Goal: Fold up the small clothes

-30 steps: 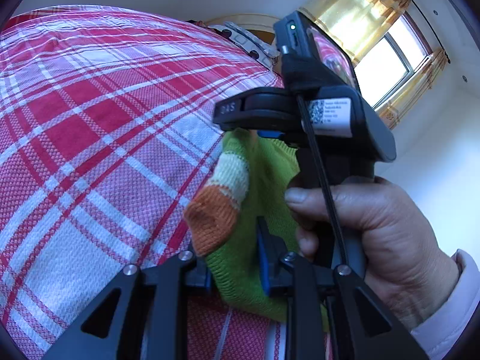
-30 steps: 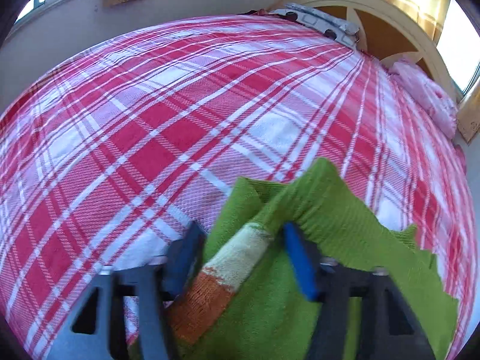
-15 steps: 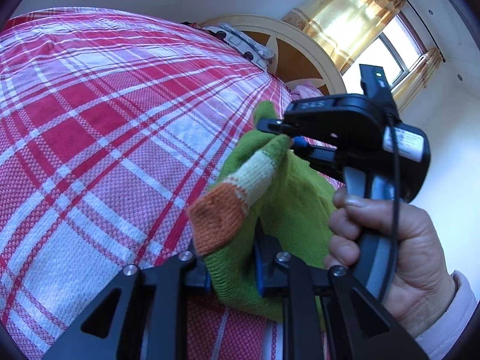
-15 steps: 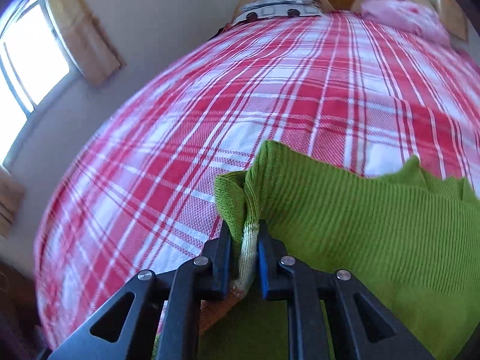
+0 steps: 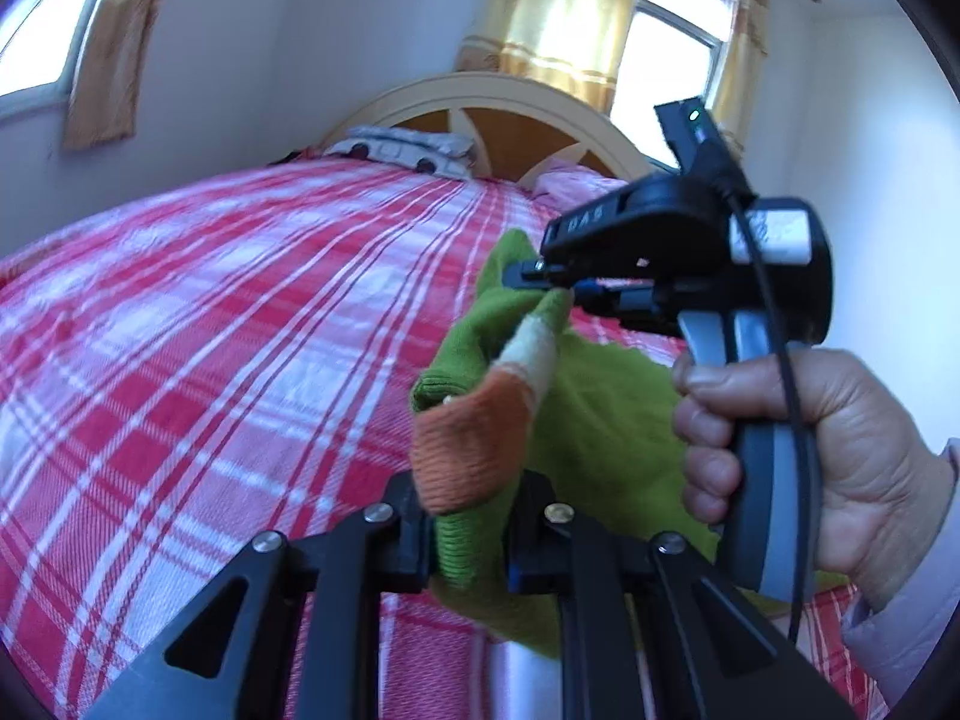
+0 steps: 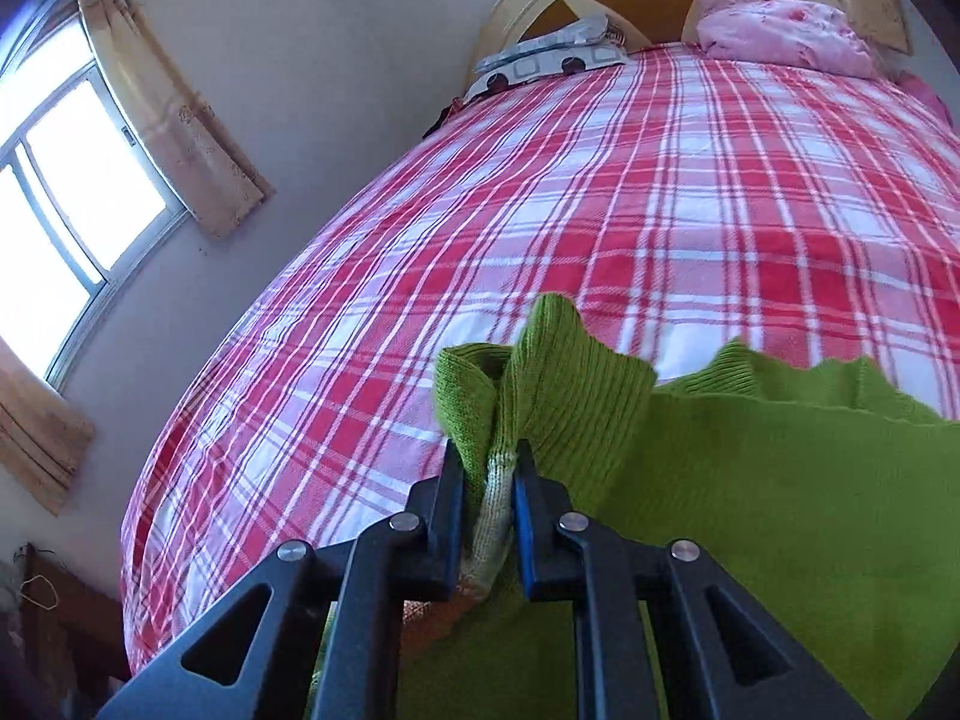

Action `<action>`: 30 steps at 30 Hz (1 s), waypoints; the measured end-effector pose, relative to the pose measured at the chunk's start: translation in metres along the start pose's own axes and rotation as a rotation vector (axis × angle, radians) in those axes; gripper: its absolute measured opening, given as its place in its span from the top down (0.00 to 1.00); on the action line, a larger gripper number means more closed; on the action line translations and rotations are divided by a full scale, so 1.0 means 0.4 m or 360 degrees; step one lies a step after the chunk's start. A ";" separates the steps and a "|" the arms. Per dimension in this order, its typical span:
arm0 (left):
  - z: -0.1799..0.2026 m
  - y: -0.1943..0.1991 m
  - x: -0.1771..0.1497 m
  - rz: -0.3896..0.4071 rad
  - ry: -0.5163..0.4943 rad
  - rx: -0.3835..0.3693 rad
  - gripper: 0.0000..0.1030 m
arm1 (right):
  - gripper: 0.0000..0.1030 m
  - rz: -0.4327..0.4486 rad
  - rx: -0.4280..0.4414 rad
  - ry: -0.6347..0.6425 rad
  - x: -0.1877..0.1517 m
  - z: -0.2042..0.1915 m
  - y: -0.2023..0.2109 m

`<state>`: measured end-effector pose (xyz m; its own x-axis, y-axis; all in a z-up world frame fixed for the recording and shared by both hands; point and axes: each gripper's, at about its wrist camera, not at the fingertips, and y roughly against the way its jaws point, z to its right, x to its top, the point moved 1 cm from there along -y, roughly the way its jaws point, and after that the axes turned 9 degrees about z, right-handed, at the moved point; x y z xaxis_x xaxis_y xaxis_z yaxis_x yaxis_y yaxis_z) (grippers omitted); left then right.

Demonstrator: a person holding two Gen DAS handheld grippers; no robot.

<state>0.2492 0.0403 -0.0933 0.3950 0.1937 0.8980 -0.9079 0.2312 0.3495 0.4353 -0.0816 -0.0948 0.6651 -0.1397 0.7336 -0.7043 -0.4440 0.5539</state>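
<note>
Your left tongs (image 5: 468, 531) are closing on the green sweater (image 5: 600, 420) at its hem; your right tongs (image 6: 489, 516) clamp the striped sleeve (image 5: 528, 354). The sweater hangs between them over the bed (image 5: 240, 330), sleeve running left-to-right tongs.

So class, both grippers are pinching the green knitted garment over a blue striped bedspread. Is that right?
Not quite: the bedspread is red and white plaid, not blue striped, as the right wrist view shows. Both the left gripper and right gripper do pinch the green knitted garment.
</note>
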 end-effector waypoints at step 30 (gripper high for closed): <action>0.502 0.010 -0.048 0.0029 -0.0603 -0.0558 0.84 | 0.88 0.0285 -0.0226 -0.0280 -0.001 0.478 0.408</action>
<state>0.2100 -0.1540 -0.0554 0.2420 -0.1432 0.9596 -0.7873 0.5491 0.2805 0.3675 -0.3232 -0.0798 0.5512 -0.3615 0.7520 -0.8338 -0.2718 0.4805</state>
